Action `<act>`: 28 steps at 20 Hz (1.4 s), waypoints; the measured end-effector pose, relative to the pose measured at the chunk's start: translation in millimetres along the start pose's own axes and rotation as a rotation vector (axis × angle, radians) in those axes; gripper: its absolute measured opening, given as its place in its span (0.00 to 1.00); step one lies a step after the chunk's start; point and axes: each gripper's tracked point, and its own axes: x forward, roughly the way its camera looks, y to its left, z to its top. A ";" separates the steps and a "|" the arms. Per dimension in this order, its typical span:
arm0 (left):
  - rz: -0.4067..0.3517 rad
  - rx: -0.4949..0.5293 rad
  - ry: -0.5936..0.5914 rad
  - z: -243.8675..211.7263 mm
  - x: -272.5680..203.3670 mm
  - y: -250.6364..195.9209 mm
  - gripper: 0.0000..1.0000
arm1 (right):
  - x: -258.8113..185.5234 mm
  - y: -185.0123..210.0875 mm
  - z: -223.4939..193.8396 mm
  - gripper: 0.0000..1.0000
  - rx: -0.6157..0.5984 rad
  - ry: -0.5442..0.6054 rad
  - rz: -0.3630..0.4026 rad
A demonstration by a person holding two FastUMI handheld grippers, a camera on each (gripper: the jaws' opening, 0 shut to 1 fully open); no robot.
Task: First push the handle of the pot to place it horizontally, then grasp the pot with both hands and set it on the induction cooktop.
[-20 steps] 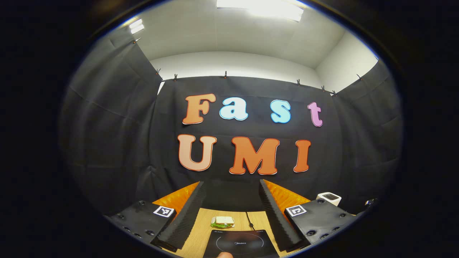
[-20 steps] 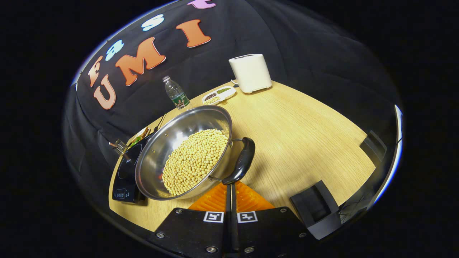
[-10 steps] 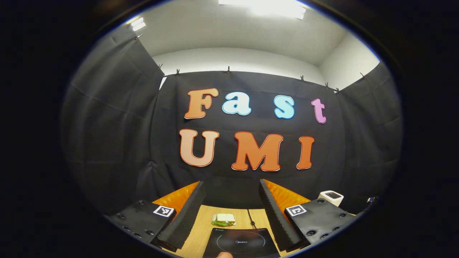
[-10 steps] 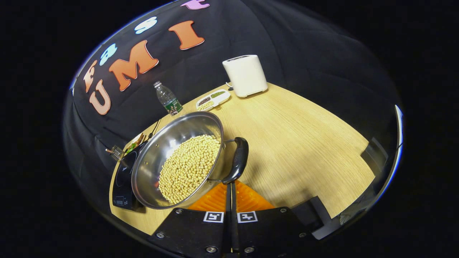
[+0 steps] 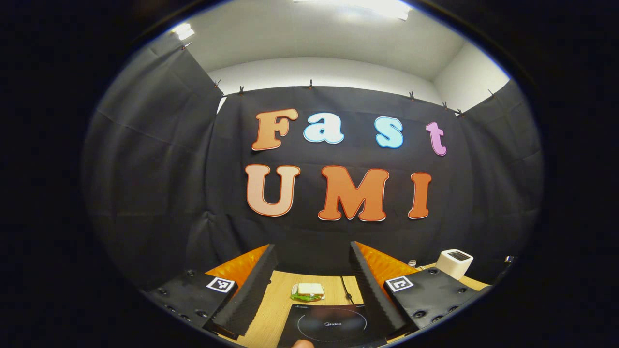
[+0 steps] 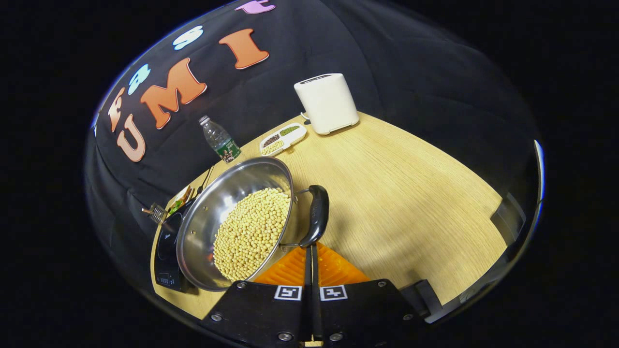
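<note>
The pot [image 6: 242, 220] is standing on the wooden table [image 6: 401, 193], just beside the induction cooktop [image 6: 167, 241] and partly hiding it. It is a wide bowl of polished steel, filled with many pale yellow beans [image 6: 251, 232], so I am judging it heavy and easy to spill when tilted. The steel wall is looking smooth and slippery. The better place to hold is the dark curved handle [image 6: 316, 217], which is looking hard and rounded.

The right tongs [image 6: 309, 249] are closed together, with the tips right at the lower end of this handle, seemingly for pushing it, not gripping.

The left tongs [image 5: 309, 275] are standing open and empty above the flat black glass of the cooktop, with a sandwich [image 5: 308, 291] lying behind it.
</note>
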 end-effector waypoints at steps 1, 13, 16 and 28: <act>0.003 0.003 0.000 -1.8 0.0 0.9 0.98 | 1.9 0.2 2.9 0.00 0.005 -0.001 0.001; 0.017 0.009 0.049 -39.0 12.1 -3.7 0.98 | 23.0 -1.0 22.0 0.00 0.025 0.003 0.011; 0.007 -0.011 0.079 -51.8 17.4 -11.2 0.98 | 29.2 -1.6 27.4 0.00 0.023 0.006 0.015; -0.033 0.010 0.110 -90.2 23.9 -54.5 0.98 | 52.5 1.8 48.3 0.00 0.015 0.017 0.028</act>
